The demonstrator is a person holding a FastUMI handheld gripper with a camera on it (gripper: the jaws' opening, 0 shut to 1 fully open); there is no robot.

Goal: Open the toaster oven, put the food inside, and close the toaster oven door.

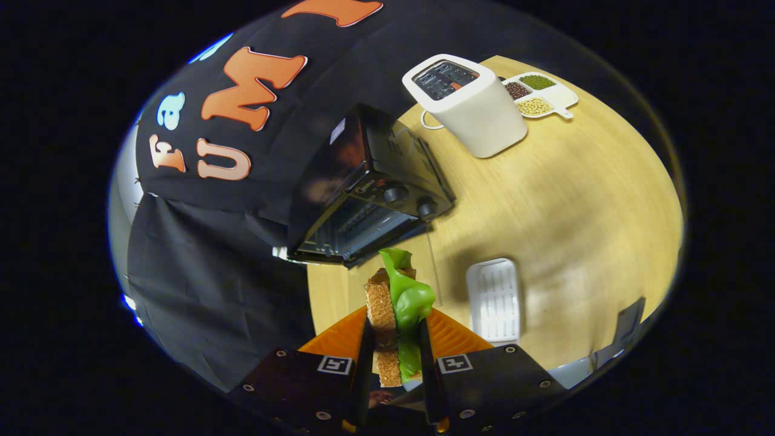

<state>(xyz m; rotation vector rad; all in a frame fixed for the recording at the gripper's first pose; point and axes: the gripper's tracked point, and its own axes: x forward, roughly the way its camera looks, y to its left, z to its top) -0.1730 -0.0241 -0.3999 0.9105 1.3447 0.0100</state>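
- Wooden and pale, the round table [575,200] fills the right half of the frame and carries everything else.
- Black cloth, the booth's wall [200,266], covers the upper left and left of the frame behind the table.
- Dark toaster oven [369,194] sits at the centre of the frame near the table's left edge, tilted in this view, its glass door shut and two knobs beside the door.
- White toaster [469,106] stands in the upper middle, beyond the toaster oven, a cord looping at its base.
- White ribbed tray [494,300] lies flat in the lower middle, just right of the fingers.
- Orange plate [451,336] shows behind the fingers at the bottom.
- Divided white dish [557,97] with three kinds of beans sits at upper right, just beside the toaster.
- Sandwich [396,309], brown bread with green lettuce, stands on edge below the toaster oven, apart from it.
- Hand-held gripper [393,357] at the bottom centre is clamped on the sandwich, one finger pressing each side.
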